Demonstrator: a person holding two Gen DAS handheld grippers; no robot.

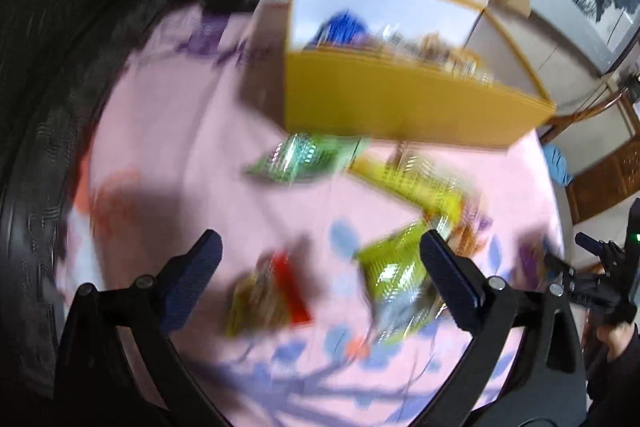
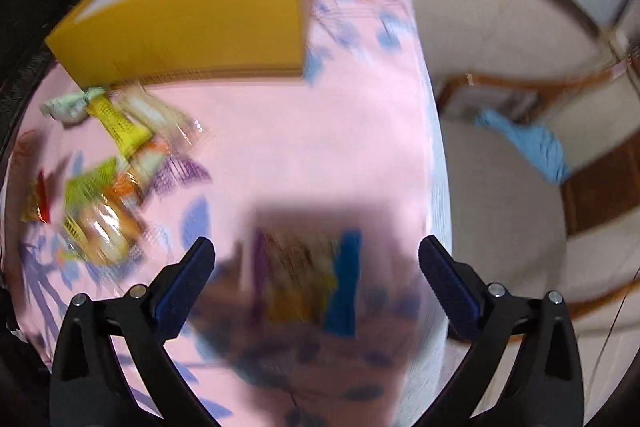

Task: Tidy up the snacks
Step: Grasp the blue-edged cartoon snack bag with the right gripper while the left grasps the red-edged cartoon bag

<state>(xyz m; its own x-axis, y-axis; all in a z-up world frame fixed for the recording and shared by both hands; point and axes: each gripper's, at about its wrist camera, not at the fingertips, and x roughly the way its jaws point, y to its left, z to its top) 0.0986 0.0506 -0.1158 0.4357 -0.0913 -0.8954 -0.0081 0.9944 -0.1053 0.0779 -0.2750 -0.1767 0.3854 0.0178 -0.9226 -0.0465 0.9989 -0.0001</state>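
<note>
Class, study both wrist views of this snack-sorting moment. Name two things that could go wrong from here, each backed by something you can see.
1. Both views are motion-blurred and both tongs, left and right, are open and empty. A fast descent could miss or crush the red-striped packet or the purple-and-blue packet.

2. The purple-and-blue packet lies close to the edge of the pink tablecloth. A clumsy nudge might push it off the table.

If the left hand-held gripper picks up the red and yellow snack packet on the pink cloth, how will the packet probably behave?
The red and yellow snack packet looks like thin, shiny film, so it will probably bend and sag rather than stay stiff. It seems flat and small, so likely light. The glossy wrapper may slip between the pads of the open left hand-held gripper; blur hides finer detail.
</note>
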